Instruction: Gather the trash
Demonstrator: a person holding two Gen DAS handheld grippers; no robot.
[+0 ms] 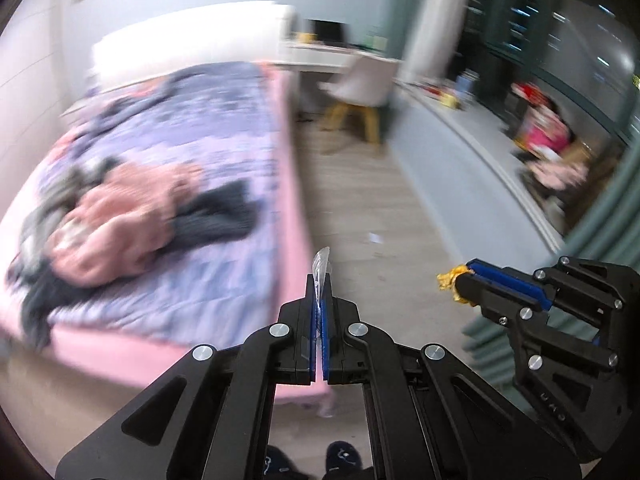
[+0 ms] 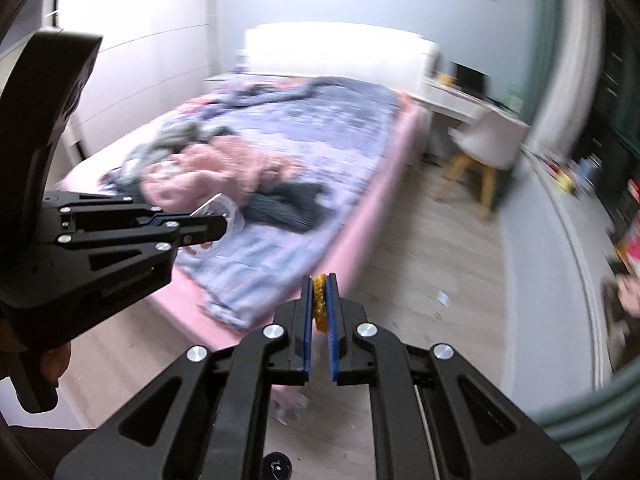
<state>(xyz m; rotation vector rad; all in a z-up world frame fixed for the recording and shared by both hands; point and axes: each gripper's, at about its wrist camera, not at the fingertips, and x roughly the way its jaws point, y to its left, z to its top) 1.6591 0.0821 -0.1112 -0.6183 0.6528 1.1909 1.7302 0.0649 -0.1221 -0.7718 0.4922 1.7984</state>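
Observation:
My left gripper [image 1: 319,284] is shut on a clear plastic wrapper [image 1: 321,266] that sticks up past its blue pads; seen side-on in the right wrist view, the same left gripper [image 2: 222,228] holds that wrapper [image 2: 224,216] in front of the bed. My right gripper [image 2: 319,286] is shut on a crumpled gold foil wrapper [image 2: 319,300]. From the left wrist view the right gripper [image 1: 464,280] sits at the right, with the gold foil [image 1: 450,280] poking from its tip. A small white scrap [image 1: 374,238] lies on the wooden floor; its counterpart scrap [image 2: 443,298] shows right of the bed.
A pink bed [image 1: 292,184] with a purple quilt and a heap of clothes [image 1: 120,220] fills the left. A white desk and a chair [image 1: 360,88] stand at the far end. A grey window bench [image 1: 460,168] with toys runs along the right. Slippered feet [image 1: 344,460] show below.

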